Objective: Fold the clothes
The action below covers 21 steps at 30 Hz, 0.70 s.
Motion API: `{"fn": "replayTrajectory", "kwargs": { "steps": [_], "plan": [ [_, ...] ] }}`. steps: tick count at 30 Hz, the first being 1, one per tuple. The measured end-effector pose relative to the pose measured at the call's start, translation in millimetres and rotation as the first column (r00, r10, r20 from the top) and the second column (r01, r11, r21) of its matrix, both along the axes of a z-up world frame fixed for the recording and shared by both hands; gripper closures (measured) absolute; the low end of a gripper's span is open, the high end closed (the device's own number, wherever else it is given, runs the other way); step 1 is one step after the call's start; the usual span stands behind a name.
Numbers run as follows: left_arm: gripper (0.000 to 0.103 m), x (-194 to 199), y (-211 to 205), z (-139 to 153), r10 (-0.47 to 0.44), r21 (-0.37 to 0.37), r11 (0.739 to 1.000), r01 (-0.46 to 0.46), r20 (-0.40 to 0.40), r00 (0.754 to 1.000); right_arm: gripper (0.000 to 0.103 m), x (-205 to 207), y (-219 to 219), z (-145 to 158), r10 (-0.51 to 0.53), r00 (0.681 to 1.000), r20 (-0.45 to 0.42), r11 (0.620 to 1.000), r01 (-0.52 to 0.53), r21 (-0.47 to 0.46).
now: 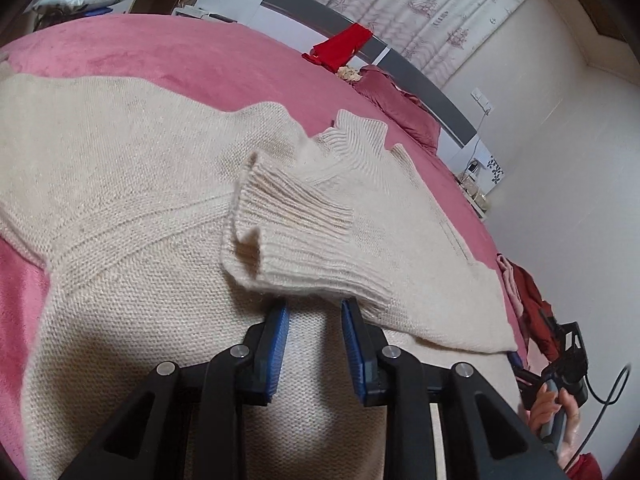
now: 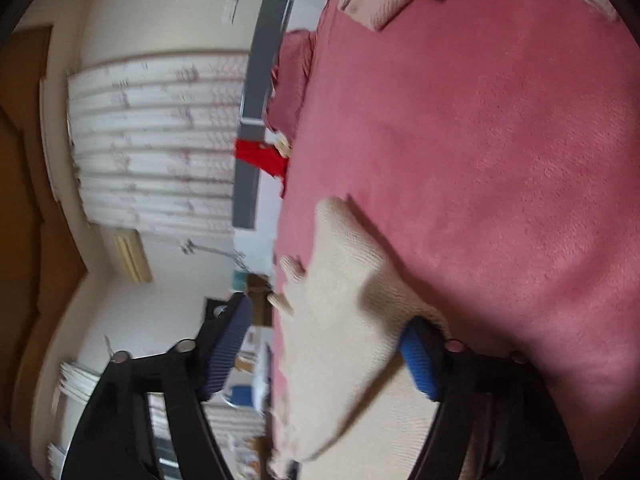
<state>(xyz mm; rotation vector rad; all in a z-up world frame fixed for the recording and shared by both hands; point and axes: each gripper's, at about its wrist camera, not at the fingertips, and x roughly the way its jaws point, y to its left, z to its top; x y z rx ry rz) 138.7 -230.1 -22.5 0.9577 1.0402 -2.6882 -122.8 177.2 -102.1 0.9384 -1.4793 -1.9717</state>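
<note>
Cream knit covered most of the pink bedspread [image 1: 168,56]: the sweater [image 1: 132,184] lay spread flat on the bed, with one sleeve already folded across the body so that its ribbed cuff [image 1: 296,232] rested near the collar [image 1: 360,132]. The step in hand looked like the sleeve fold. The left gripper [image 1: 315,312] sat at the cuff's near edge, its jaws narrowly parted with cloth lying over the tips; whether they pinched the cuff could not be told. The right gripper [image 2: 328,344] was rolled on its side in a blurred view, jaws spread wide with sweater cloth [image 2: 340,280] between them but no pad pressing on it, so it was released. Next, the right gripper probably needed to close on that edge and bring it over the body.

A red cloth [image 1: 344,46] and a dark pink pillow [image 1: 396,108] lay by the headboard, well clear. Nothing blocked the fold.
</note>
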Motion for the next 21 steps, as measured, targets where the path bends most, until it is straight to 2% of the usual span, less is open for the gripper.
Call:
{"fn": "replayTrajectory", "kwargs": {
  "steps": [4, 8, 12, 14, 17, 19, 21],
  "plan": [
    [0.076, 0, -3, 0, -0.003, 0.018, 1.000, 0.003, -0.006, 1.000, 0.033, 3, 0, 20, 0.030, 0.999, -0.009, 0.984, -0.028, 0.174],
    [0.076, -6, -1, 2, -0.007, 0.011, 1.000, 0.007, 0.007, 1.000, 0.033, 3, 17, 23, 0.034, 0.999, 0.022, 0.985, -0.037, 0.167],
    [0.076, 3, 5, 20, 0.010, -0.042, 0.999, -0.011, -0.008, 1.000, 0.033, 10, 20, 40, 0.085, 0.995, 0.057, 0.955, -0.098, 0.281],
    [0.076, 11, 9, 34, 0.032, -0.075, 0.997, -0.035, -0.045, 0.998, 0.030, 27, 32, 61, 0.040, 0.998, 0.045, 0.916, -0.055, 0.397],
    [0.076, 5, 18, 58, 0.047, -0.118, 0.991, -0.065, -0.153, 0.987, 0.029, 43, 35, 94, 0.023, 0.996, -0.083, 0.831, 0.027, 0.555],
    [0.076, -20, 26, 65, -0.014, -0.157, 0.988, -0.011, -0.155, 0.988, 0.029, 41, 14, 113, 0.119, 0.979, -0.167, 0.751, 0.022, 0.660],
    [0.076, -53, 32, 62, -0.080, -0.215, 0.975, 0.057, -0.099, 0.992, 0.029, 29, -19, 124, 0.245, 0.949, -0.201, 0.669, -0.016, 0.743]
  ]
}}
